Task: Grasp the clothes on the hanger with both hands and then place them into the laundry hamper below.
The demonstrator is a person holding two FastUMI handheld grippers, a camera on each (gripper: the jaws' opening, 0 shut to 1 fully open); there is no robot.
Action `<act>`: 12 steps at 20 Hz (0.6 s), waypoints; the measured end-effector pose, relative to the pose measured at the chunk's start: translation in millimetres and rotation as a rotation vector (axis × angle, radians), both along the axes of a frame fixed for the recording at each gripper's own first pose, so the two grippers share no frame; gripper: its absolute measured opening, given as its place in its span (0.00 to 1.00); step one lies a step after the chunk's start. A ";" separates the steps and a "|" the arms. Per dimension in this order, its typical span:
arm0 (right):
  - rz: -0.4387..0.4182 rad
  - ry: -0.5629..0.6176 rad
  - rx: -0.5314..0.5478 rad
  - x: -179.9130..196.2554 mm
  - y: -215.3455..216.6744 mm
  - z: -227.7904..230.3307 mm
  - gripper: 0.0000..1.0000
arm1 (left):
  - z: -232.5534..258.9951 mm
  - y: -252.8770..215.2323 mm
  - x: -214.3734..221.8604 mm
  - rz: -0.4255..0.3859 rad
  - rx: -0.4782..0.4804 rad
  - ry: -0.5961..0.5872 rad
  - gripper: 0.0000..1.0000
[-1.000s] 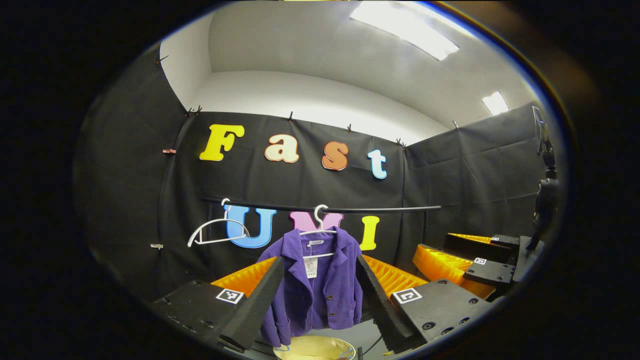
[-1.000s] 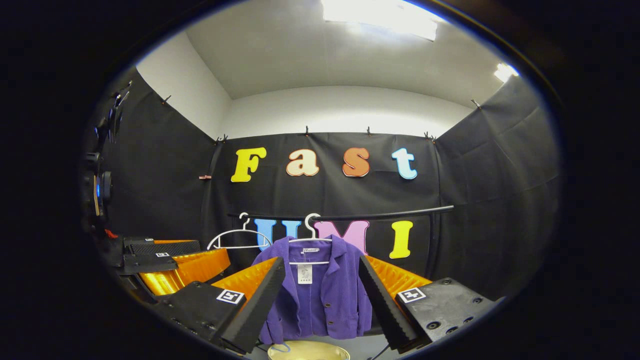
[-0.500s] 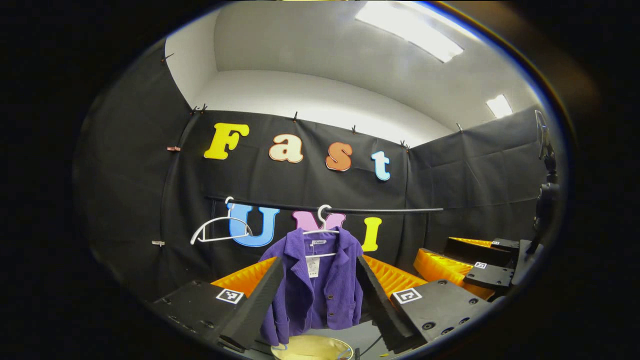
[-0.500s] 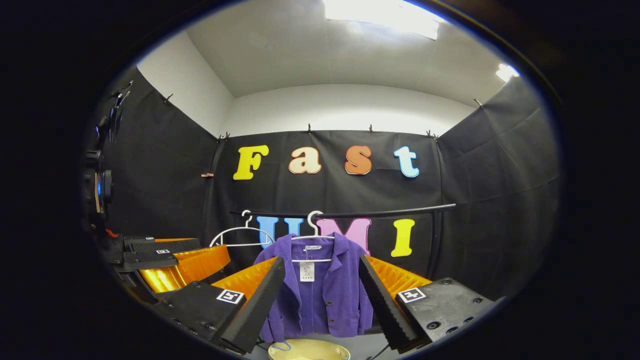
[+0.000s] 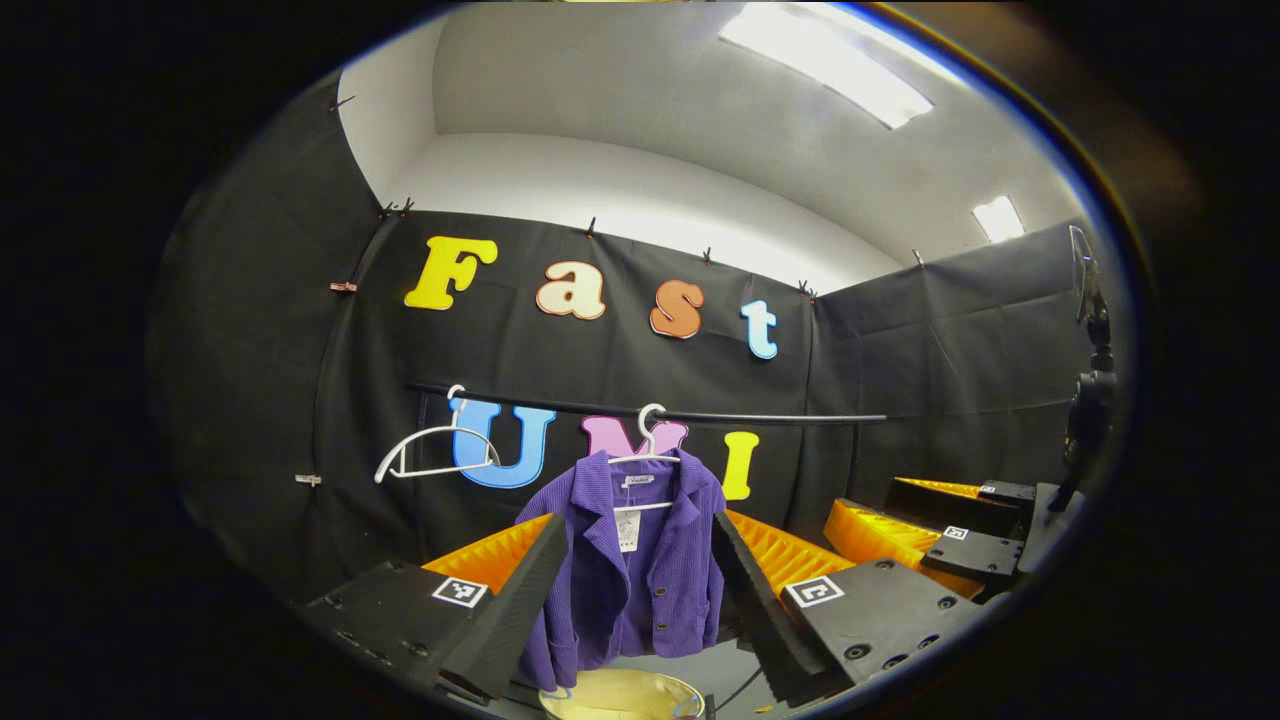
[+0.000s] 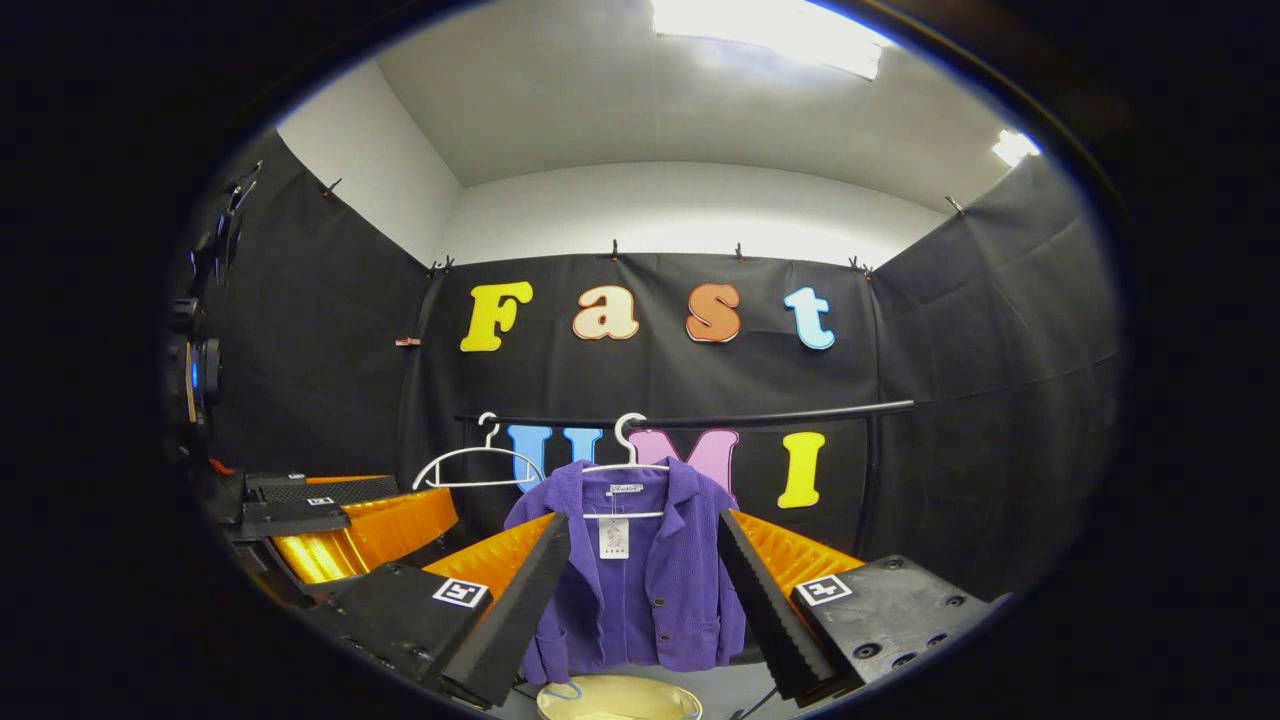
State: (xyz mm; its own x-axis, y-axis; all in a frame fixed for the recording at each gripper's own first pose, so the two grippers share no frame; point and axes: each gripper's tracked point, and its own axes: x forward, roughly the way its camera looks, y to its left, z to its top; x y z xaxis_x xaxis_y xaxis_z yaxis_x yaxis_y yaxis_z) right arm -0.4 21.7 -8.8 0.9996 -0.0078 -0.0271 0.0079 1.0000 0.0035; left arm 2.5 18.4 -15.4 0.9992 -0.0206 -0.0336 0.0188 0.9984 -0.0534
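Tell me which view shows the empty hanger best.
The right gripper view: the empty hanger faces the camera, its whole outline open against the wall. In the left gripper view, the hanger hangs turned partly sideways, so it looks squashed.

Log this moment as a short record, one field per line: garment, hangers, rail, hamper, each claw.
garment: purple jacket on a white hanger, buttons and a paper tag visible
spare hanger: empty white hanger, to the jacket's left on the same rail
rail: black rod across the cloth wall
hamper: pale round rim below the jacket
left claw: open, apart from the jacket
right claw: open, apart from the jacket
task state: nothing grasped yet
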 end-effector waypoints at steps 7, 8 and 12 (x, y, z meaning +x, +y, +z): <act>-0.076 0.023 -0.030 -5.4 11.9 -8.5 0.95 | -6.9 17.5 -2.4 -0.075 0.002 0.015 0.92; -0.088 0.021 -0.030 -6.6 13.8 -8.2 0.95 | -8.2 19.6 -4.6 -0.086 0.002 0.014 0.93; -0.144 0.030 -0.076 -11.5 16.3 -15.3 0.95 | -15.2 27.8 -9.2 -0.131 -0.016 0.012 0.92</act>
State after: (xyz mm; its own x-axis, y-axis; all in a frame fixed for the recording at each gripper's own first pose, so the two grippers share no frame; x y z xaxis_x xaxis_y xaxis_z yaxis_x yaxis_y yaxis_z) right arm -12.0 38.0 -24.2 0.9868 -0.1537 -0.0513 0.1497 0.9859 -0.0745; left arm -6.7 46.3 -30.6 0.9875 -0.1514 -0.0439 0.1481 0.9865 -0.0700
